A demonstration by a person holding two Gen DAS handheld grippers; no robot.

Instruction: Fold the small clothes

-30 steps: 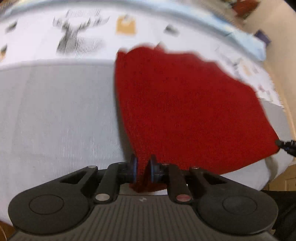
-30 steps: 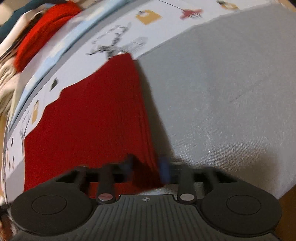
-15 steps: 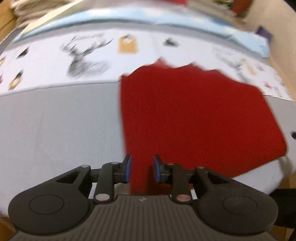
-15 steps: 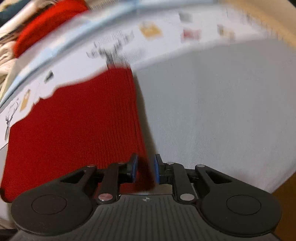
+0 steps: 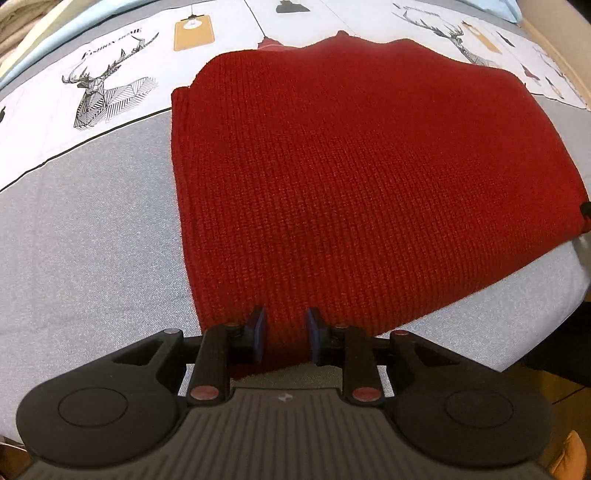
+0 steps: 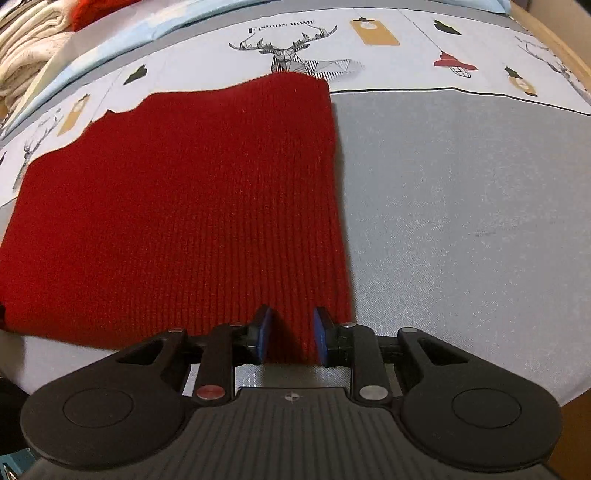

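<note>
Knitwear lies at the centre of both views: a red knit (image 5: 369, 184) spread flat on the bedspread (image 5: 92, 229), its near hem on the grey part of the cloth and its far edge reaching onto the white band printed with a deer (image 5: 107, 92) and lamps. In the left wrist view the knit's left side runs as a thick, straight fold, and the far edge dips in a shallow curve like a neckline. The left gripper (image 5: 284, 334) sits at the knit's near-left corner with its jaws parted — the blue pads (image 5: 259, 332) stand either side of a strip of the hem without pinching it, so the tool is released. The right gripper (image 6: 291, 334) sits at the knit's near-right corner (image 6: 317, 258) in the same way — pads (image 6: 319, 334) apart, red fabric showing in the gap, nothing clamped. In the left view a small dark tip (image 5: 585, 210) shows at the knit's far right corner, at the frame's edge; what it is cannot be told. Beyond the knit, in the right view, a pale blue strip runs past the printed band, and folded cream cloths (image 6: 26, 62) with something bright red (image 6: 96, 11) on them sit at the far left. The deer (image 6: 291, 55) print in that view lies just behind the knit's far-right corner.
</note>
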